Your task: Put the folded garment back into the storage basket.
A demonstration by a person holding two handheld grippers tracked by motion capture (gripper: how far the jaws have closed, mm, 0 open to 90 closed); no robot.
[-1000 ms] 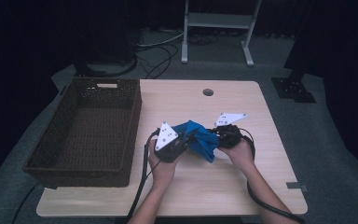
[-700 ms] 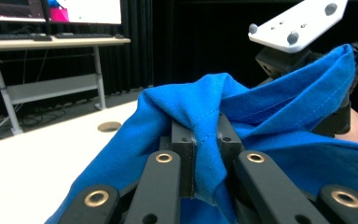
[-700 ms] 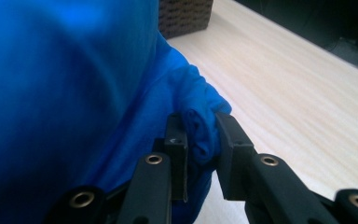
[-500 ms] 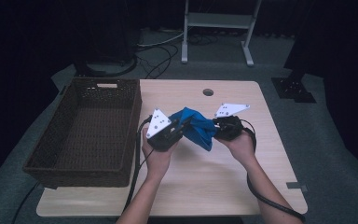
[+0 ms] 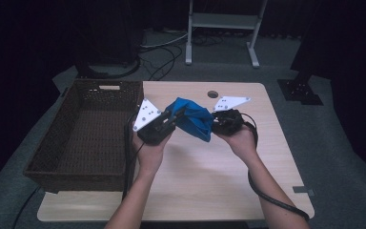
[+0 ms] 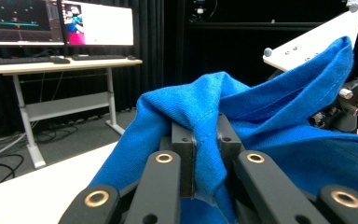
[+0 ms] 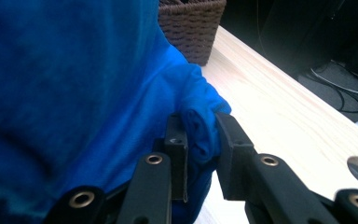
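Note:
A blue cloth [image 5: 193,118] hangs bunched in the air above the middle of the wooden table [image 5: 200,176], held from both sides. My left gripper [image 5: 171,118] is shut on a thin fold of the blue cloth [image 6: 261,126] at its left end. My right gripper [image 5: 213,123] is shut on a thicker bunched edge of the blue cloth [image 7: 74,93] at its right end. The left gripper view has the right gripper's white plate [image 6: 314,39] behind the cloth. Both hands hold the grippers well above the tabletop.
A dark wicker basket [image 5: 64,143] stands at the table's left edge, its corner [image 7: 193,23] close behind the cloth. A round cable hole [image 5: 213,94] sits near the table's far edge. A desk with monitors [image 6: 58,21] stands beyond the table.
Both grippers have risen with the cloth, lifting it off the table. They have spread slightly apart, and the left one has shifted toward the basket.

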